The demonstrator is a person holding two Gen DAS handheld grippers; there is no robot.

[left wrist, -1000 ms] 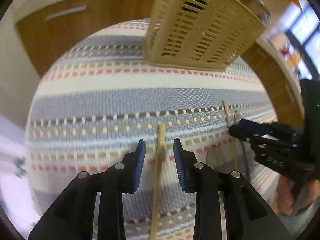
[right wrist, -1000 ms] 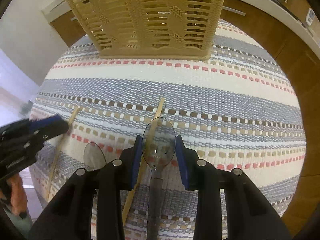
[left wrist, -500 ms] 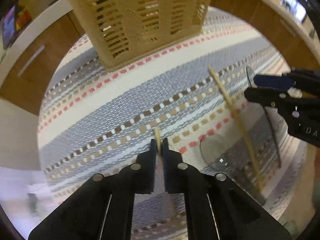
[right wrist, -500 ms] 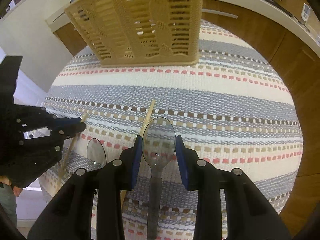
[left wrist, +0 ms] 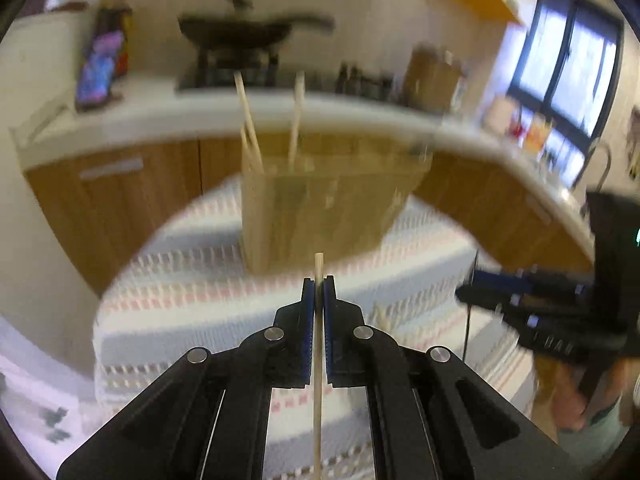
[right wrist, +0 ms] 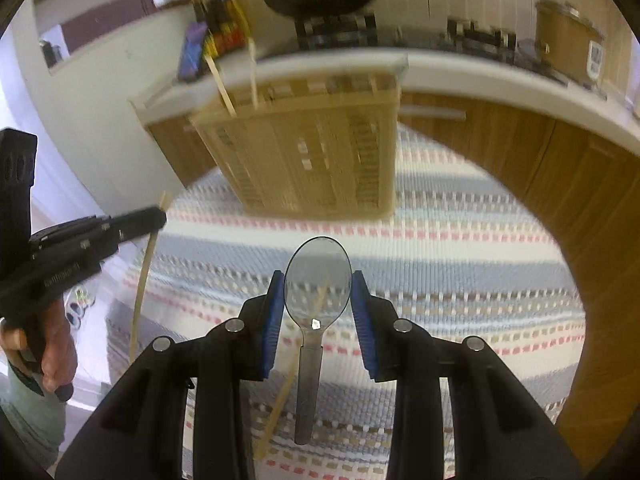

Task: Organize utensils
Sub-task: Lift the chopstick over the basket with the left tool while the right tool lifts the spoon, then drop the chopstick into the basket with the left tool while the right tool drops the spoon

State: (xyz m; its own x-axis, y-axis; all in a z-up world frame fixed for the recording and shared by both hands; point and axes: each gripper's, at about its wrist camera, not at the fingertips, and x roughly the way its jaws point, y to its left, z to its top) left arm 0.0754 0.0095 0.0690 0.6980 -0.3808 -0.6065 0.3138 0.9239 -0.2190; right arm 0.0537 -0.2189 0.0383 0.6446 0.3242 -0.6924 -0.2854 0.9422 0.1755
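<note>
My left gripper (left wrist: pixel 319 292) is shut on a thin wooden chopstick (left wrist: pixel 318 380), which runs straight back between the pads with its tip just past them. The right wrist view shows the same left gripper (right wrist: pixel 160 216) at the left, with the chopstick (right wrist: pixel 142 292) hanging below it. My right gripper (right wrist: pixel 318 292) is shut on a clear plastic spoon (right wrist: pixel 318 276), with the pads on both sides of the bowl and the handle pointing back. Both are held above the striped cloth (right wrist: pixel 460 260). Ahead stands the tan slotted basket (right wrist: pixel 320 152), with chopsticks (right wrist: pixel 224 88) upright in its left end.
One more chopstick (right wrist: pixel 284 396) lies on the cloth under my right gripper. Behind the basket (left wrist: pixel 332 208) a white counter with wooden cabinets (left wrist: pixel 112 184) curves around, carrying a wok on a stove (left wrist: pixel 240 36). A person's hand (right wrist: pixel 52 344) grips the left tool.
The left jaws closed on the chopstick and lifted it off the cloth. My right gripper rose with the spoon. Both views tilted up, so the basket now appears farther off and lower in both views.
</note>
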